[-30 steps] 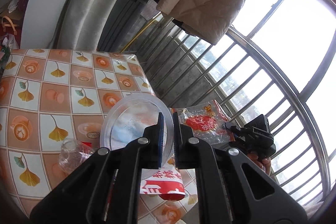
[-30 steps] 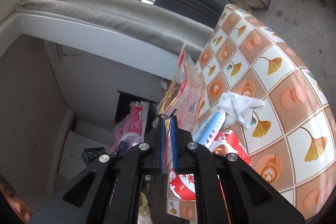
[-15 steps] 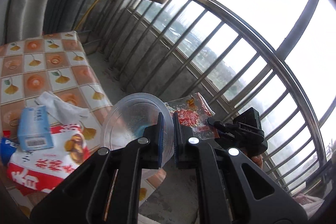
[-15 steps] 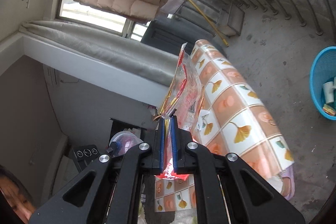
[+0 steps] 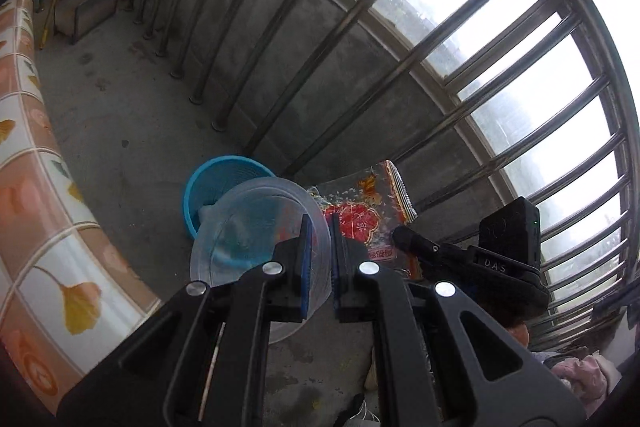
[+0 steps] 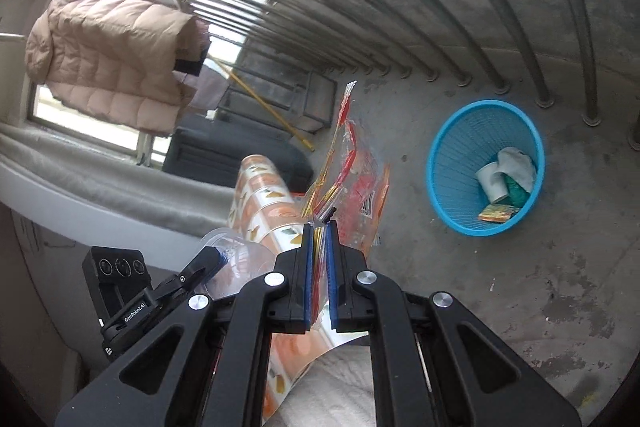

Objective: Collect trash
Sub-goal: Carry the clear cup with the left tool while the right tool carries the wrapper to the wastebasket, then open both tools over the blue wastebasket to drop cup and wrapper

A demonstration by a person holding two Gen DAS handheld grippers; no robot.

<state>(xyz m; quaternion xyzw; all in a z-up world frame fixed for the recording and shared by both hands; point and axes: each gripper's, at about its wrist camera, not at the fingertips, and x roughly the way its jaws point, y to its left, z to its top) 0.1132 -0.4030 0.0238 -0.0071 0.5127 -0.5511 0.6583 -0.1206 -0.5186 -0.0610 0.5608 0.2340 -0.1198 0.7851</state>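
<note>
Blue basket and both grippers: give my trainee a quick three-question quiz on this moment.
1. True or false: the left gripper is shut on the rim of a clear plastic bowl.
2. What does the right gripper hold? A) a paper cup B) a red and clear snack wrapper C) a tissue
3. Fill in: the blue basket stands on the concrete ____ near the metal railing.

Key:
1. True; its jaws pinch the bowl's rim.
2. B; the snack wrapper sticks up from the closed jaws. The paper cup and the tissue already lie in the basket.
3. floor.
</note>
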